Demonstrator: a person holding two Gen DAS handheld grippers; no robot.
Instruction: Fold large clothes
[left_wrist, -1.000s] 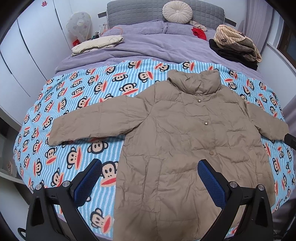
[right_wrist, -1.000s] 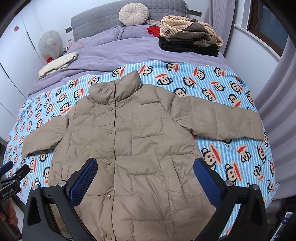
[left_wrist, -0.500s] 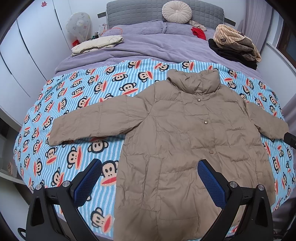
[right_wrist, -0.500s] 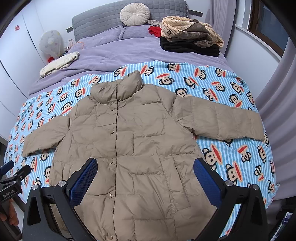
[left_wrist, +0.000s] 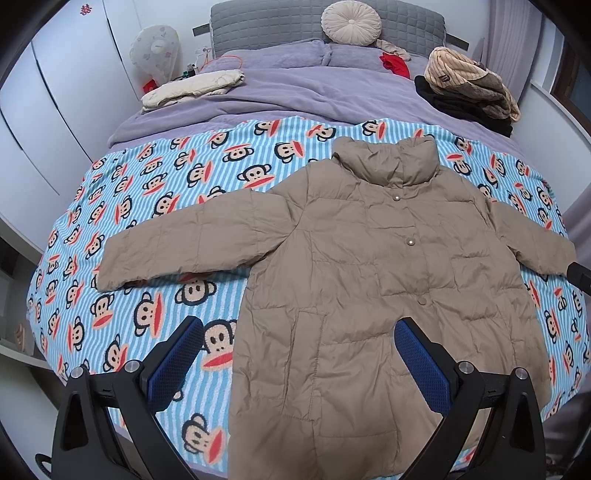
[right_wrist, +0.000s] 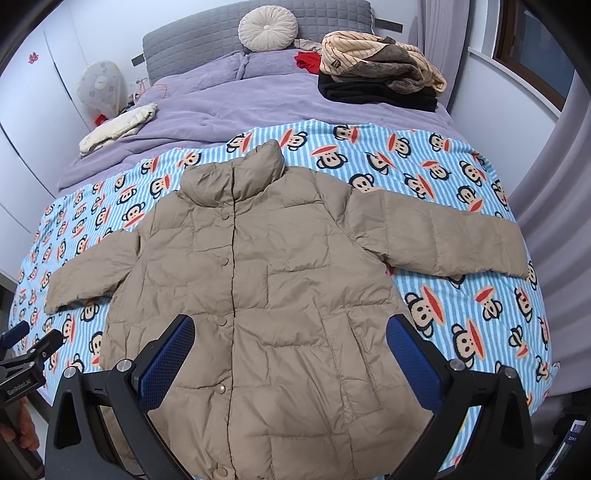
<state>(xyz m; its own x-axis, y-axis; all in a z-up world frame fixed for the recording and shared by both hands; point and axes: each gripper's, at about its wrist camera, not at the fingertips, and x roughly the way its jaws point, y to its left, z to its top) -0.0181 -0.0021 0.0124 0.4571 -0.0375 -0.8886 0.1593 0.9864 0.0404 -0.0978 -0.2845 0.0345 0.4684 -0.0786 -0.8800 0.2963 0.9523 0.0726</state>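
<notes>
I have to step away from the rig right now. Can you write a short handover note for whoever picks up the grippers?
Left gripper: open, empty, above the coat's hem.
Right gripper: open, empty, above the coat's lower front.
The tan puffer coat lies flat, buttoned, front up, sleeves spread, on the monkey-print blanket.
Done: coat laid out.
Left: every fold; probably sleeves first.

The bed (left_wrist: 258, 92) carried a blue-striped monkey-print blanket (left_wrist: 147, 206) over its near half and a purple duvet (left_wrist: 314, 99) over the far half. A tan puffer coat (left_wrist: 369, 277) lay flat on the blanket, front up, sleeves spread to both sides. On the duvet lay a cream garment (left_wrist: 192, 86) at the left, a pile of folded clothes (left_wrist: 469, 88) at the right, and a round cushion (left_wrist: 351, 22) against the headboard.
</notes>
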